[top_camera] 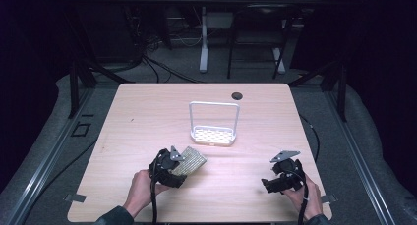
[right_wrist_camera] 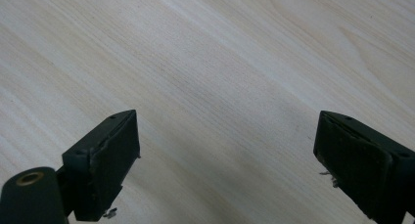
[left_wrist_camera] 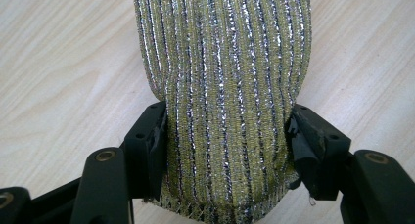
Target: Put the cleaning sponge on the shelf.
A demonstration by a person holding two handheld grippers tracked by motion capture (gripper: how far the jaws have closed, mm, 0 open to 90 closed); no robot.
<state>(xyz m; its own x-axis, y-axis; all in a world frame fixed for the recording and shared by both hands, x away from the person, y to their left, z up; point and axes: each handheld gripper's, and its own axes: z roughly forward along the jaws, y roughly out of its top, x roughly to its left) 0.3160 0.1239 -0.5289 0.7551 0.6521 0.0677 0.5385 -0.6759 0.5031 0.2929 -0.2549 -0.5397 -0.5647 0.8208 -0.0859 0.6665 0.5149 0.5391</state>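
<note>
Left gripper [left_wrist_camera: 226, 150] clamped on a glittery green-and-silver scouring pad [left_wrist_camera: 225, 87], just off the tabletop [top_camera: 147, 117], nearer the person than the white wire rack [top_camera: 214, 134]. Right gripper [right_wrist_camera: 227, 160] spread wide with nothing between its jaws, over bare wood right of the rack.

sponge [left_wrist_camera: 225, 87]: far end cut by top edge | small dark disc [top_camera: 237, 95]: too small to identify

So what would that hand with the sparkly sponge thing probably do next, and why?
Probably carry it forward to the white rack. The left gripper is shut on the scrubbing pad, the rack's tray looks empty and is the only holder on the table, while the right gripper sits open with nothing between its jaws.
</note>
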